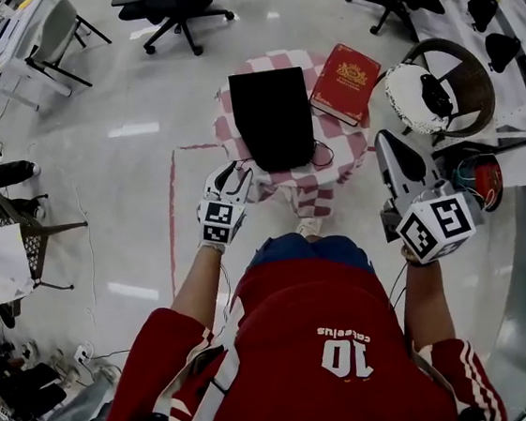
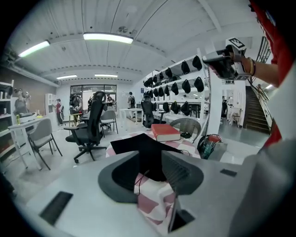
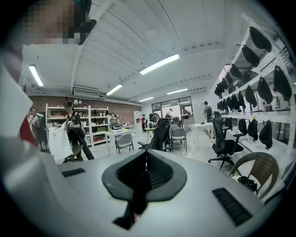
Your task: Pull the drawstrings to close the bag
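Observation:
A black drawstring bag lies flat on a small round table under a red-and-white checked cloth. A thin dark drawstring loops off the bag's near right corner. My left gripper is low at the bag's near left corner and open. In the left gripper view the bag, the cloth and a thin cord show between its spread jaws, which touch nothing. My right gripper hangs raised to the right of the table, away from the bag. It is shut with nothing held.
A red book lies on the table's far right part. A wicker chair and a red-and-teal object stand to the right. A black office chair is beyond the table, and red tape marks the floor at the left.

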Motion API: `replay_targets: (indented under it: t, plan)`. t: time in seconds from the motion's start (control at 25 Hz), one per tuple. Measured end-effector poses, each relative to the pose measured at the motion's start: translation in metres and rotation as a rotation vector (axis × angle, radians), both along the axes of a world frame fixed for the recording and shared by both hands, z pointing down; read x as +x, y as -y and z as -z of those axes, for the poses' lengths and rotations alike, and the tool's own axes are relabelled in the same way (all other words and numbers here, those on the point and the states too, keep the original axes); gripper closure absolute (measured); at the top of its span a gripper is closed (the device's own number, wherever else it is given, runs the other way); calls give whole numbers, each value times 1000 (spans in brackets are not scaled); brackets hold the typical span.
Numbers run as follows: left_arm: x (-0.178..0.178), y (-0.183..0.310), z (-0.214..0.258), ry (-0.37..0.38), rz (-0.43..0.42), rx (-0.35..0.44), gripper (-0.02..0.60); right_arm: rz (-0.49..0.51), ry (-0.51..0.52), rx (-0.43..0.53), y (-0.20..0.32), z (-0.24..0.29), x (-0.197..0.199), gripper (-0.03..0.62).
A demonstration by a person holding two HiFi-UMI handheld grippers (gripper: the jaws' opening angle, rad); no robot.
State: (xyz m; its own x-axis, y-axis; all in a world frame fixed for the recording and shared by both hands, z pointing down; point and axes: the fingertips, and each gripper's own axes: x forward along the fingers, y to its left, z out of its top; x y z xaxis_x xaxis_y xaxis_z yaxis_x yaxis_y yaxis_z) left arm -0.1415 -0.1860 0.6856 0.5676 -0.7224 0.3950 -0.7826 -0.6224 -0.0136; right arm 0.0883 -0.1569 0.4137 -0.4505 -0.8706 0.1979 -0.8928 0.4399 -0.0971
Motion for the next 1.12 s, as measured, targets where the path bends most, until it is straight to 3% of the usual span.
replay_targets:
  t: [0.24,0.6,1.12]
  plan:
    - [-5,14,-55,0,54,-89,430,-24,-3,-9,3,-19,16,577]
    - [-8,30,-114,35,64,-180,430,-32,-10,-20,9,-43,25,577]
    - [23,33,-133,102,-41,-208,454,-33,12,-24,27,-56,34,577]
